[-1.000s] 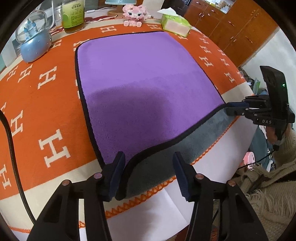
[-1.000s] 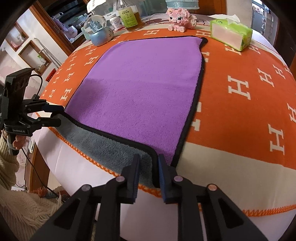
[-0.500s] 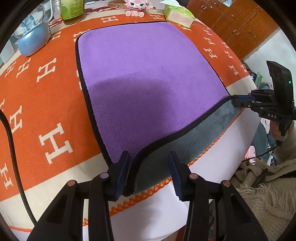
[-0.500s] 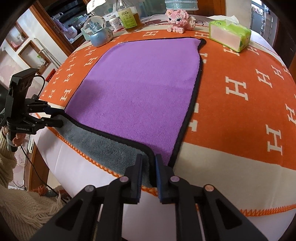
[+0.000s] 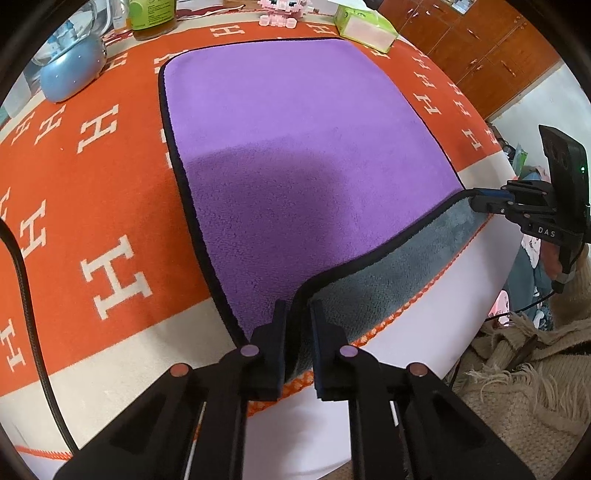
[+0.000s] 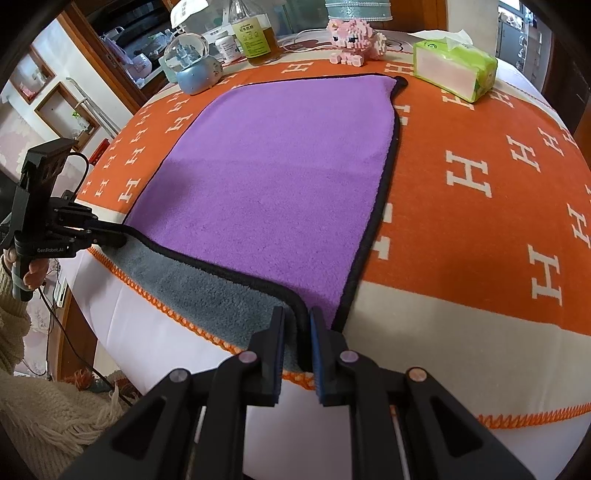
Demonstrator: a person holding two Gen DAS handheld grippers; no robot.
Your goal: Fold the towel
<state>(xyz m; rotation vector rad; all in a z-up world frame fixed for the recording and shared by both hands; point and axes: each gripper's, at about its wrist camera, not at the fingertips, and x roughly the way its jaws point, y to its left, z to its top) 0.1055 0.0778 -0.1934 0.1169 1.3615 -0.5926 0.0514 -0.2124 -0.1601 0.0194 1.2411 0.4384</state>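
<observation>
A purple towel with black trim and a grey underside lies flat on the orange blanket; it also shows in the right wrist view. Its near edge hangs over the table's front, grey side out. My left gripper is shut on the towel's near left corner. My right gripper is shut on the near right corner. Each gripper shows from the side in the other view, the right one and the left one, both pinching the hem.
An orange blanket with white H marks covers the table. At the far edge stand a blue snow globe, a bottle, a pink block toy and a green tissue pack. Wooden cabinets stand behind.
My left gripper closed from wide open onto the towel's near left corner. My right gripper tightened its hold on the other corner. Both moved slightly forward.
</observation>
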